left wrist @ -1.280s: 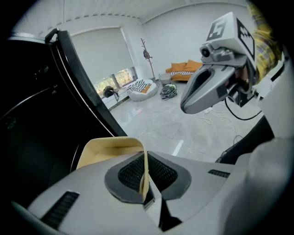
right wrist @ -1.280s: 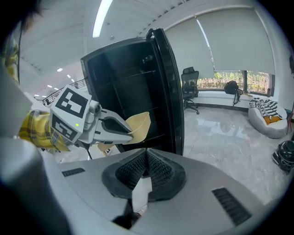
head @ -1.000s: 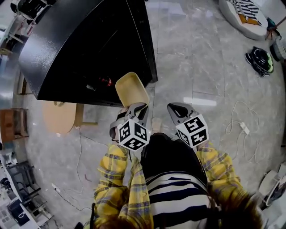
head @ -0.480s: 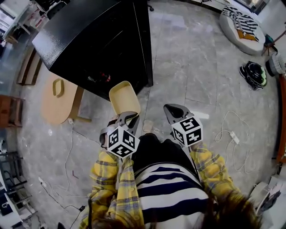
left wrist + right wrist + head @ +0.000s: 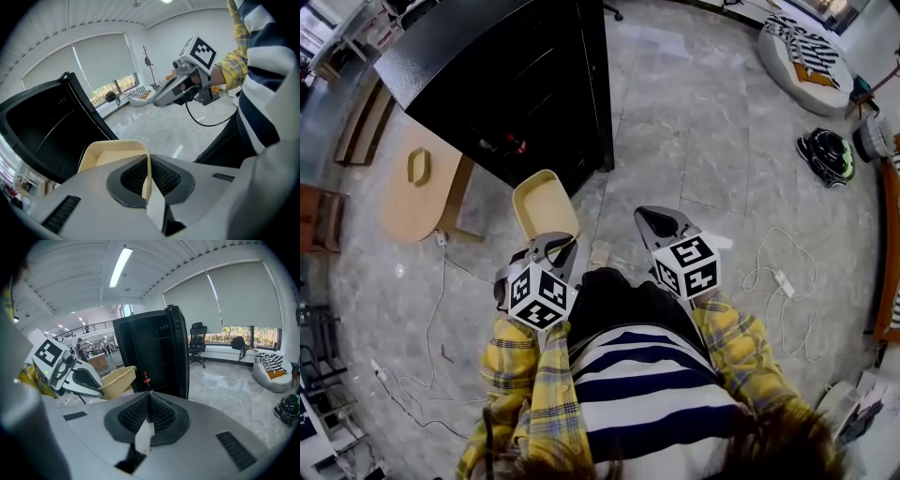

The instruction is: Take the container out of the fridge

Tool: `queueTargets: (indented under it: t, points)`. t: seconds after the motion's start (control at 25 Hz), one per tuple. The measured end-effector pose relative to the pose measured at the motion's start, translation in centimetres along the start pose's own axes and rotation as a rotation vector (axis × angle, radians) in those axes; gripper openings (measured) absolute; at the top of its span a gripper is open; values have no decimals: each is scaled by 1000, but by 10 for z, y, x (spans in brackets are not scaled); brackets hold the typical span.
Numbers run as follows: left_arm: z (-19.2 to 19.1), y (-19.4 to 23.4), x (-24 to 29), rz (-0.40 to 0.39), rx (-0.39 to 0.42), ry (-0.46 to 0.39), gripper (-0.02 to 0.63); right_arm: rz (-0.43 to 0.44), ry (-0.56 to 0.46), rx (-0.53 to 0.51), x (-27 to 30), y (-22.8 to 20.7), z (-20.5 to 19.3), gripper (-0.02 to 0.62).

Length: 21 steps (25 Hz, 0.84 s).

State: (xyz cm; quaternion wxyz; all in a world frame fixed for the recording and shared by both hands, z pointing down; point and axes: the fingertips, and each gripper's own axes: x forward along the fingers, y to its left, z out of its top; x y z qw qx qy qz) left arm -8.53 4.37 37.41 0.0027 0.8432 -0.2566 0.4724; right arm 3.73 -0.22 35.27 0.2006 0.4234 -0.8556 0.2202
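Observation:
A cream plastic container hangs in the air in front of the black fridge, clear of its open front. My left gripper is shut on the container's near rim; the tub sticks out past the jaws. My right gripper is shut and holds nothing, level with the left one and to its right. In the right gripper view the jaws meet, with the container and the left gripper at the left. A small red-capped bottle stands inside the fridge.
A round wooden stool stands left of the fridge. Cables trail over the grey marble floor. A helmet and a striped cushion lie at the far right. The person's dark trousers and striped top fill the lower middle.
Both grippers and the container have drawn back from the fridge, toward the person and slightly left. The fridge now sits farther up the head view.

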Motion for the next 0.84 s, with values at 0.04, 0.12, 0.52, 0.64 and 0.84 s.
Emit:
queueTargets:
  t: [0.04, 0.12, 0.52, 0.64, 0.84]
  points:
    - [-2, -2, -1, -6, 0, 3, 32, 0, 1, 2, 0, 1, -1, 28]
    - [-5, -7, -1, -22, 1, 10, 32, -2, 4, 4, -1, 2, -3, 28]
    - [5, -6, -4, -43, 30, -6, 32, -20, -6, 9, -6, 2, 2, 28]
    - [7, -3, -6, -38, 43, -5, 32, -26, -10, 9, -5, 1, 4, 28]
    - [9, 2, -8, -27, 69, 5, 32, -29, -26, 6, -7, -2, 9, 28]
